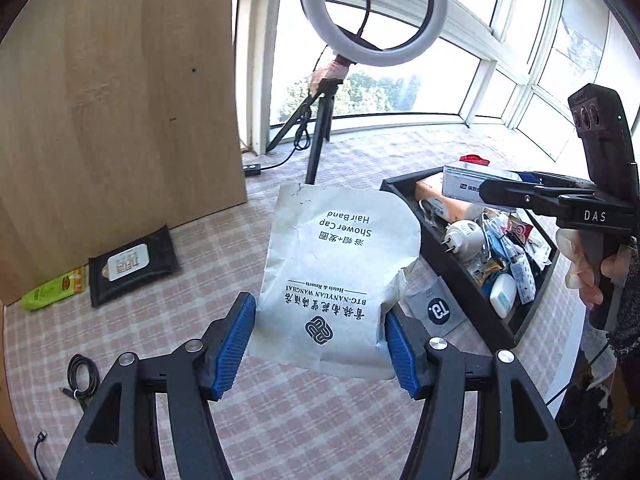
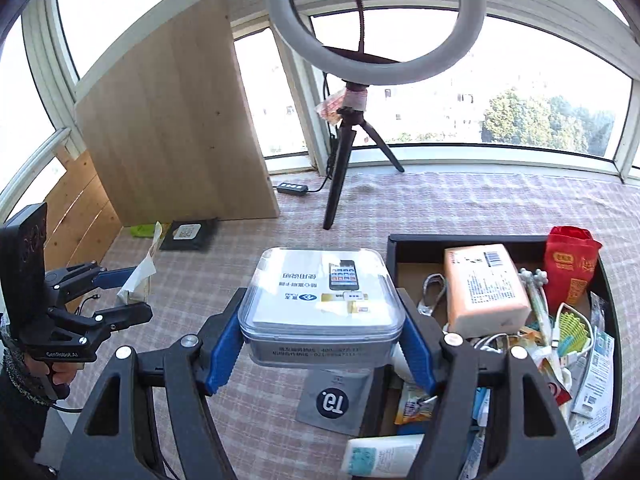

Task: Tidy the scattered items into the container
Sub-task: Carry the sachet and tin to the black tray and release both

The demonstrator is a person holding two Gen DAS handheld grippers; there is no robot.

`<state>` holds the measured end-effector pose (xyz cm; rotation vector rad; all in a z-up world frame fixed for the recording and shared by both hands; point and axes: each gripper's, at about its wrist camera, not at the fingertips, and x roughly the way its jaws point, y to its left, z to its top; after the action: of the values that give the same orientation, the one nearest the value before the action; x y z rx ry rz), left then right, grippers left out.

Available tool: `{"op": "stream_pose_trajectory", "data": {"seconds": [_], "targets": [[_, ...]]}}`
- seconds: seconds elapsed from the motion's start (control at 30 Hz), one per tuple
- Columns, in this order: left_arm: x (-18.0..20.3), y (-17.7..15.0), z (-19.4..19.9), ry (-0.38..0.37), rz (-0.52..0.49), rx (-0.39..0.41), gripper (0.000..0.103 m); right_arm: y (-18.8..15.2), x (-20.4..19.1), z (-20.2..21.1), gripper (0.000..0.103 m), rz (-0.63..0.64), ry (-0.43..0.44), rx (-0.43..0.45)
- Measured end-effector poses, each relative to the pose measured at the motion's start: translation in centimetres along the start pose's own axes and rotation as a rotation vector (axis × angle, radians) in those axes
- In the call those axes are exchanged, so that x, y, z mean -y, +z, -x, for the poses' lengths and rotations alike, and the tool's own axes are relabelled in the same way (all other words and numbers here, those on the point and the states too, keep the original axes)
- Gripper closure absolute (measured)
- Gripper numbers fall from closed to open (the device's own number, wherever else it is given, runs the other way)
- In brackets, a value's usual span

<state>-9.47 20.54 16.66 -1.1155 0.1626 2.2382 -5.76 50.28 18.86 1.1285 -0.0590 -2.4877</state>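
My left gripper (image 1: pixel 320 344) is shut on a white shower cap packet (image 1: pixel 336 272) and holds it above the checkered cloth, left of the black tray (image 1: pixel 448 256). My right gripper (image 2: pixel 320 348) is shut on a clear plastic box (image 2: pixel 320 300) with a phone leaflet inside, held above the cloth just left of the tray (image 2: pixel 394 252). The tray is full of small items. A grey T3 sachet (image 2: pixel 334 400) lies on the cloth beside the tray. In the left wrist view the right gripper (image 1: pixel 486 192) holds the box over the tray's far end.
A black wipes pack (image 1: pixel 132 268) and a green packet (image 1: pixel 54 290) lie by a wooden board (image 1: pixel 112 120). A ring light tripod (image 2: pixel 344 152) stands behind. A coiled black cable (image 1: pixel 82 374) lies near left.
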Motion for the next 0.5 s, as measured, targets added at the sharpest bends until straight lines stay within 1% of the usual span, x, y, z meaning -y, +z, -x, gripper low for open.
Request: {"op": "stream_pose_trajectory", "data": {"seconds": [0.13,0.23,0.3,0.33,0.37,0.4,0.43,0.47,0.5], "targets": [[8.4,3.5,-2.7,-0.114,-0.118,0.001,0.043,-1.3,7.9,4.0,0.035,-0.109,-0.167,0.025],[14.5,5.0,-4.7,-0.169,-0.201,0.002,0.043,-1.9,12.7,5.8,0.035,-0.174,-0.260,0.029],[17.7,6.1,-6.0,-0.176,-0.223,0.024,0.040,-2.3,15.1,6.4,0.035,-0.194,-0.311,0.048],[19.4,6.9,-7.1,-0.176,-0.231,0.027,0.032,-2.4,16.0,6.6,0.033,-0.195,-0.326,0.059],[20.7,7.3,-8.3,-0.179,-0.243,0.002,0.021,-2.4,16.9,6.6,0.032,-0.207,-0.333,0.052],[21.9,7.7,-9.6,-0.172,-0.258,-0.038,0.021,-2.3,17.7,6.7,0.032,-0.226,-0.337,0.039],[22.6,7.9,-10.6,-0.146,-0.263,-0.071,0.021,-2.2,18.4,6.8,0.031,-0.252,-0.337,0.032],[22.9,7.9,-11.2,-0.126,-0.265,-0.089,0.021,-2.1,18.9,7.1,0.031,-0.275,-0.329,0.038],[22.9,7.8,-11.4,-0.128,-0.269,-0.094,0.021,-2.1,19.2,7.4,0.031,-0.288,-0.313,0.049]]}}
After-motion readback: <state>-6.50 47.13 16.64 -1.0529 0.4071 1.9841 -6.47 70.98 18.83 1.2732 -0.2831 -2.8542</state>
